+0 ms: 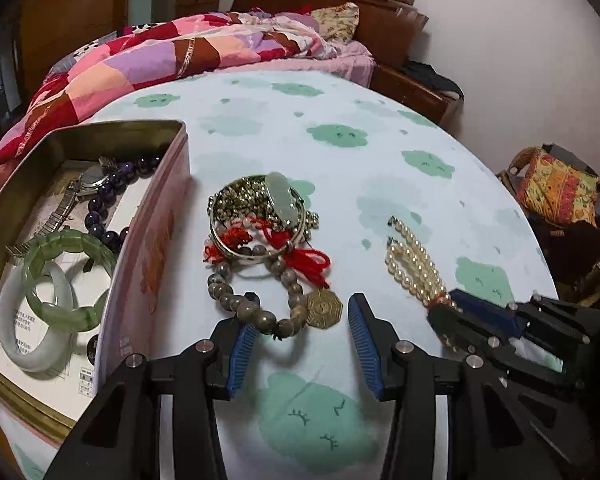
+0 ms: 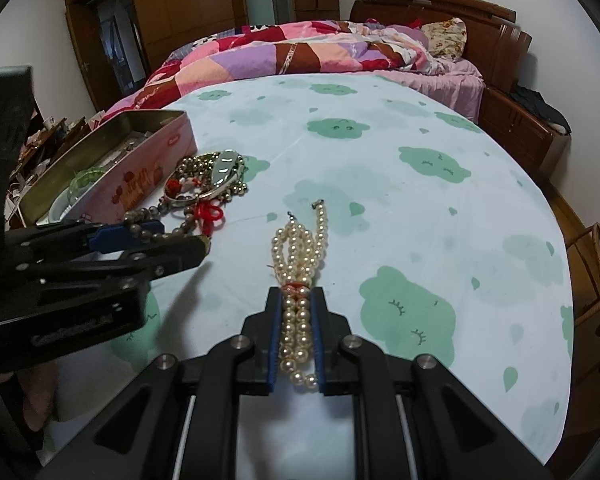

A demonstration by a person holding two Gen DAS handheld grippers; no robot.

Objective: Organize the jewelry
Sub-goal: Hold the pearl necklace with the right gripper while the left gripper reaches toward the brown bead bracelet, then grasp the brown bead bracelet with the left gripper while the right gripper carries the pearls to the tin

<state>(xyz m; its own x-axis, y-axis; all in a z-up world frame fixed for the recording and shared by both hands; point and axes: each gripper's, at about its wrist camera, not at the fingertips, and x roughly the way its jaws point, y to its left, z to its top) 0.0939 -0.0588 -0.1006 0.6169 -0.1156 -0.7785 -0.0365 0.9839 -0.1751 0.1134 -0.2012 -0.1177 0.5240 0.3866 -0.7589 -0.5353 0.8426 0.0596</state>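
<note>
Right gripper [image 2: 296,308] clamps the pearls [image 2: 300,248]; left gripper [image 1: 300,320] gapes, empty, before the beads [image 1: 260,300]. Next: carry pearls left into the tin [image 1: 148,240].

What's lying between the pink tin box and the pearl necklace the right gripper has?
A tangled pile of bracelets: brown bead bracelet, silver bangle, red cord. It sits between the pink tin box and the pearl necklace, clearest in the left wrist view.

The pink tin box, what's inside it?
Inside the pink tin box: a white bangle, a green bracelet, purple beads and a wristwatch, lying on printed paper. Anything beneath the paper is hidden.
</note>
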